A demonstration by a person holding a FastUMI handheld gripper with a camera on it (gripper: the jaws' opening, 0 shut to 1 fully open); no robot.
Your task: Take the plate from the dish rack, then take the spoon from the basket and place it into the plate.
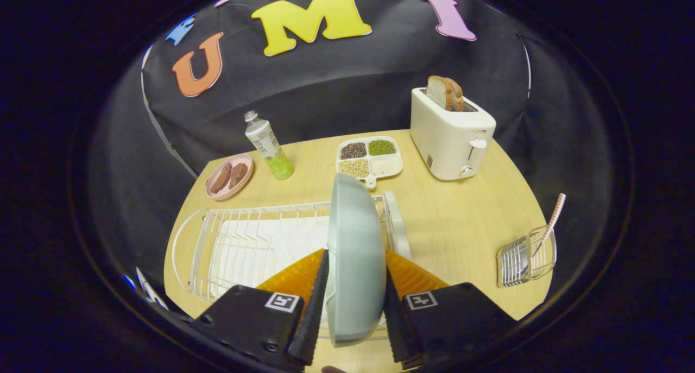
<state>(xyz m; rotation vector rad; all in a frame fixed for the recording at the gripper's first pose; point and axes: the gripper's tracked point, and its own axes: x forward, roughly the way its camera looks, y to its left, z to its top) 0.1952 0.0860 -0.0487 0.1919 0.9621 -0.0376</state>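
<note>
A pale green plate point(353, 253) stands on edge between my two fingers, over the right end of the white wire dish rack point(244, 242). My gripper point(354, 302) is shut on the plate, one finger pressing each face near its lower rim. Whether the plate still rests in the rack's slots is hidden by the fingers. To the right, near the table's front edge, a small wire basket point(525, 259) holds a spoon point(551, 221) with a pink patterned handle leaning up and to the right.
Beyond the rack on the wooden table point(461, 215) stand a white toaster point(450, 137) with bread, a divided tray point(370, 157) of beans, a green bottle point(270, 145) and a pink dish point(229, 176) of brown food. Bare table lies between rack and basket.
</note>
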